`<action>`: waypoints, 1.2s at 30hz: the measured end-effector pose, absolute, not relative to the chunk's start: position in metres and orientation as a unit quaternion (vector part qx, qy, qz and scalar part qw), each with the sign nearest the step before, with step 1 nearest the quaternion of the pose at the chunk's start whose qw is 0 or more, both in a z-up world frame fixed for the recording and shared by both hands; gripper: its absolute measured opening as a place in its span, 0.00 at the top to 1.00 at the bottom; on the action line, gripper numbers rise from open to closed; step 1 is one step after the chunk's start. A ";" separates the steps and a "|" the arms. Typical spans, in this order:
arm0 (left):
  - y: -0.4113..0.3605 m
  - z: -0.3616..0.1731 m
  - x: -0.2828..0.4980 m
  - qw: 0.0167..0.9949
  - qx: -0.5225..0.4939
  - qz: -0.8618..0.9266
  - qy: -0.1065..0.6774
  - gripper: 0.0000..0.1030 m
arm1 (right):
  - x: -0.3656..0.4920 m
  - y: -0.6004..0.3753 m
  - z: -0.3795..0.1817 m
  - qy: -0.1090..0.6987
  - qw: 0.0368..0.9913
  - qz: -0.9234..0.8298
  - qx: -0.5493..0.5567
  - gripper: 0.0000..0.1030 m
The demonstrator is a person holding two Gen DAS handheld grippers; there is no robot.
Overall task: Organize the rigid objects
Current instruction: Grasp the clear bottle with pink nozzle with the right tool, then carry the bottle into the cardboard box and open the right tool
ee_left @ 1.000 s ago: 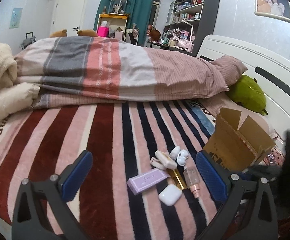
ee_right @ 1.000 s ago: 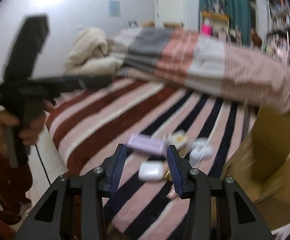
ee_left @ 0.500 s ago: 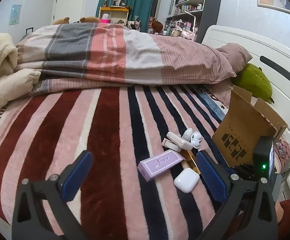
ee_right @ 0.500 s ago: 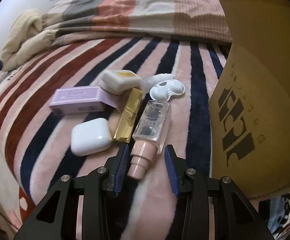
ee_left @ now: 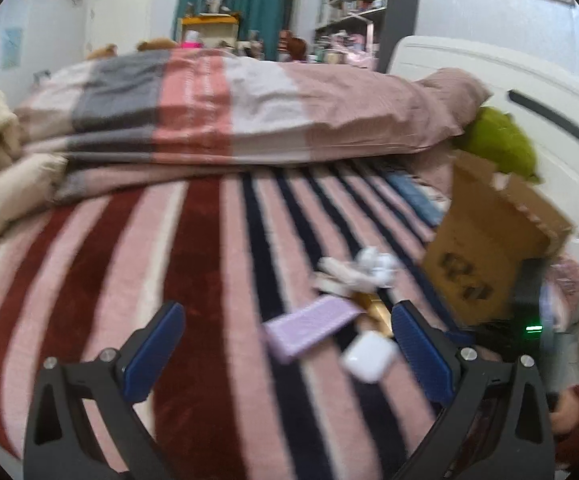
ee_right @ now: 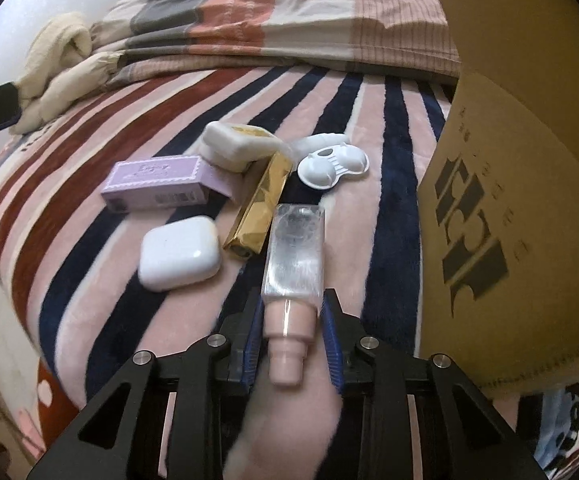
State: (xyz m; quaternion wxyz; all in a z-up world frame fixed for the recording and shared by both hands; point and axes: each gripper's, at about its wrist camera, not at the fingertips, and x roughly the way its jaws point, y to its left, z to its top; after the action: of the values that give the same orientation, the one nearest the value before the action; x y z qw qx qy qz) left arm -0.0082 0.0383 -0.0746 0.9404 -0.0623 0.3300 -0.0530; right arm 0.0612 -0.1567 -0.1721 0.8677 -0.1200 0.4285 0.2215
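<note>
The right gripper [ee_right: 289, 324] is low on the blanket [ee_right: 101, 128], with its jaws on both sides of the pink cap of the bottle [ee_right: 294, 256]. The blue pads [ee_right: 330, 332] stand beside the cap, with a thin gap showing on each side, so I judge the jaws are not yet clenched on it; they are released but narrow.

To do this step well, the jaws should probably go a little more forward, so that they take the shoulder where the cap meets the clear body. The cap is smooth and stepped, so it may slip if only its thin end is pinched. Close slowly, lift straight up, and only then turn toward the box [ee_right: 529, 184].

The bottle lies flat just left of the box. Its long axis runs along the box's near side, nearly in line with the gripper's fingers. The cap points toward the gripper and the clear end points away, toward the white tray [ee_right: 333, 166]. The gold bar [ee_right: 259, 210] lies on the bottle's far side from the box, close to it, and the white case [ee_right: 177, 254] and the purple carton [ee_right: 157, 186] lie still farther from the box.

The left gripper [ee_left: 285, 344] hovers above the blanket farther from the box, its jaws wide apart and holding nothing. That view is blurred.
</note>
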 end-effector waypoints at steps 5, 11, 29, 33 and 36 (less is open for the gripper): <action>0.026 -0.072 -0.004 0.931 -0.070 -0.109 0.342 0.01 | 0.039 -0.160 -0.151 0.401 0.870 0.262 -0.113 0.79; 0.003 -0.047 0.008 0.917 -0.081 -0.192 0.340 0.06 | 0.017 -0.142 -0.078 0.328 0.867 0.362 -0.098 0.79; -0.145 0.040 0.125 0.864 -0.047 -0.346 0.363 0.53 | 0.080 -0.273 0.010 0.295 0.898 0.324 -0.031 0.79; -0.189 0.025 0.157 0.836 -0.032 -0.366 0.407 0.53 | 0.105 -0.312 0.000 0.345 0.889 0.300 -0.002 0.79; -0.209 0.012 0.174 0.822 -0.028 -0.367 0.434 0.53 | 0.119 -0.329 -0.009 0.376 0.881 0.287 0.003 0.79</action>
State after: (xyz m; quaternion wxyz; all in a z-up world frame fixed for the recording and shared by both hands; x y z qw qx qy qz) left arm 0.1736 -0.2093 0.0123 0.8223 -0.0278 0.4337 -0.3674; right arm 0.1185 -0.3295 -0.0090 0.8808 0.0025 0.3764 0.2873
